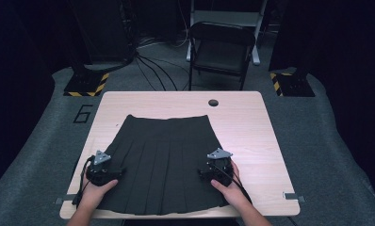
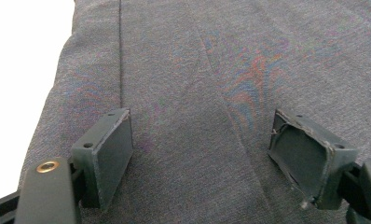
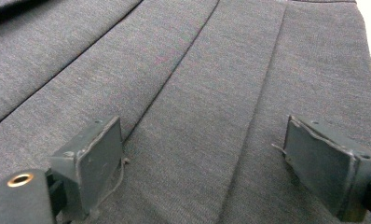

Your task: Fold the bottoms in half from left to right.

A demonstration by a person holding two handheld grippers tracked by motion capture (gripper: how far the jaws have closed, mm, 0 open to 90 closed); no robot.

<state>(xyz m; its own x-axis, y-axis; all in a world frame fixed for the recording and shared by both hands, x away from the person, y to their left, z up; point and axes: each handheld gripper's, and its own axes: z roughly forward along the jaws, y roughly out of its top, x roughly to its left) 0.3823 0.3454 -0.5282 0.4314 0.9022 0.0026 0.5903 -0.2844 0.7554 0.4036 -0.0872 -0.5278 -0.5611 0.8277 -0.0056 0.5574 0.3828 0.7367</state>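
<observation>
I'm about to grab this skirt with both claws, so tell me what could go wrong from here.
1. Both claws are open over flat fabric: the left claw and right claw may pinch just one pleat, or the top layer alone, of the skirt.
2. The hem lies near the table edge, so a pull towards you might drag it off.
3. Uneven lifting could undo the pleats.

Bare worktop [image 1: 251, 127] lies open to the right of the pleated skirt [image 1: 164, 160] and along the far edge, with a narrower strip at the left. Only a small round hole [image 1: 213, 102] breaks that far stretch. A folding chair [image 1: 221, 49] stands beyond the worktop.
</observation>
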